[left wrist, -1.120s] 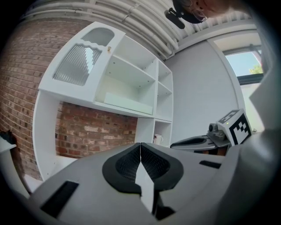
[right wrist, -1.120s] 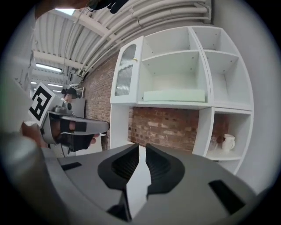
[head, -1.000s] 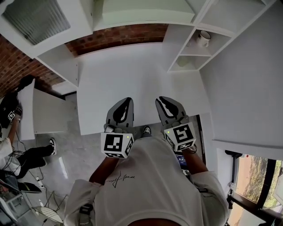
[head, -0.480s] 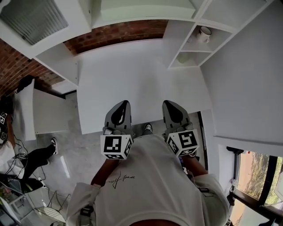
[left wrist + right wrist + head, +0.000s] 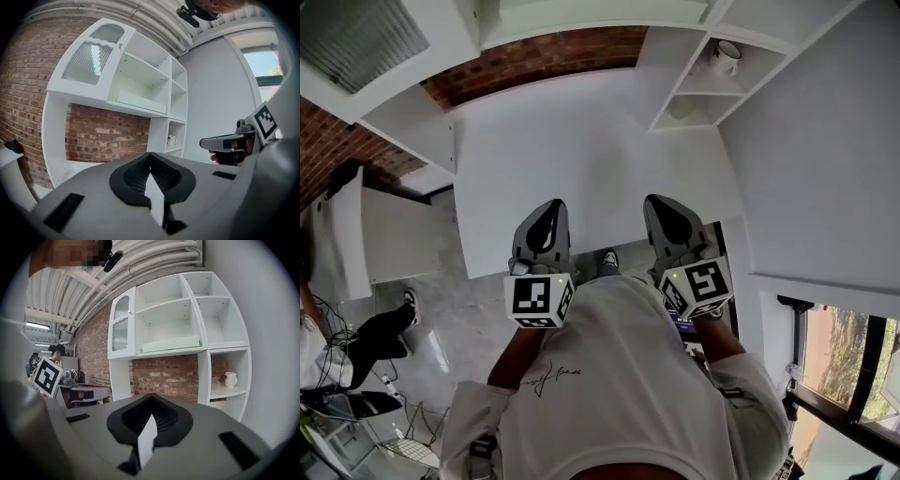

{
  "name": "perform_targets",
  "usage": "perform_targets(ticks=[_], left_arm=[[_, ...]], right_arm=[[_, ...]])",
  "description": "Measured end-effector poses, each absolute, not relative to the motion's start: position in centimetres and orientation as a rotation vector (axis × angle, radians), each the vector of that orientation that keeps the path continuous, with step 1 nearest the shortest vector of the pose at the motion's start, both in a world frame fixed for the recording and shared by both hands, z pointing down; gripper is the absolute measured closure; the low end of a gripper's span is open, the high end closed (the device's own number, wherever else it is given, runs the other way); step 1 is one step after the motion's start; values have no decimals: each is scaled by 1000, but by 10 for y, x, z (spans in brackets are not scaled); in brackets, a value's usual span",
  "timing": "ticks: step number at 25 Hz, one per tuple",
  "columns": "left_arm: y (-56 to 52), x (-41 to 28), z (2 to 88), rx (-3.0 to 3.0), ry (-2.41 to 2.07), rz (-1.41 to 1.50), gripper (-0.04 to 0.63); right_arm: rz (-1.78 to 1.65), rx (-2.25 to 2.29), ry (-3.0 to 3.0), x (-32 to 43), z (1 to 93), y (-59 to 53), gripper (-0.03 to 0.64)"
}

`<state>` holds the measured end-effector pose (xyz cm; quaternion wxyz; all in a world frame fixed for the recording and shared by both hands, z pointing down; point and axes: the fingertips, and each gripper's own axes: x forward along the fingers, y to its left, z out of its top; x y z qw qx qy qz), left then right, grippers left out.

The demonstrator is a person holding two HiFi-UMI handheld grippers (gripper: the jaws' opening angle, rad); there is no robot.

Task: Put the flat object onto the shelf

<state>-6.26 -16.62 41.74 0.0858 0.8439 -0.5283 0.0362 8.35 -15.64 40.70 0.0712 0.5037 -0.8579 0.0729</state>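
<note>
From the head view the flat object (image 5: 595, 11) is cut off by the top edge, so only a pale green strip of it shows. The two gripper views show it whole: it lies flat on the shelf (image 5: 174, 352) of the white cabinet's (image 5: 119, 376) middle compartment, just above the brick wall (image 5: 164, 376) at the back. The person's hands are mostly hidden under the marker cubes (image 5: 534, 298) and the white shirt (image 5: 609, 375). A small glassy item (image 5: 215, 382) beside the mug (image 5: 230, 379) in the side compartment is too blurred to name. A ribbed-glass door (image 5: 120, 326) stands just left of the flat object's compartment. The white worktop (image 5: 581, 141) runs from the person to the brick wall, below the shelf. At the left of the head view stand a second white desk (image 5: 384, 234) and another person's legs (image 5: 380, 330) on the grey floor (image 5: 459, 319). The left gripper (image 5: 551, 208) and the right gripper (image 5: 661, 206) hang side by side over the worktop's near edge, apart from each other, both pointing towards the cabinet and well short of it. Each gripper's jaws are pressed together at the tips with nothing pinched between them; only a pale sliver shows through the slit below the tips.
</note>
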Motion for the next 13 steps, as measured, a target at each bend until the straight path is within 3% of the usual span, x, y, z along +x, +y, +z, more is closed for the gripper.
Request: perform_targets(ticks=[13], left_arm=[[-182,-64,389,2565,-1602,45,580]], right_arm=[[59,1450,-2631,86,373,-167,589]])
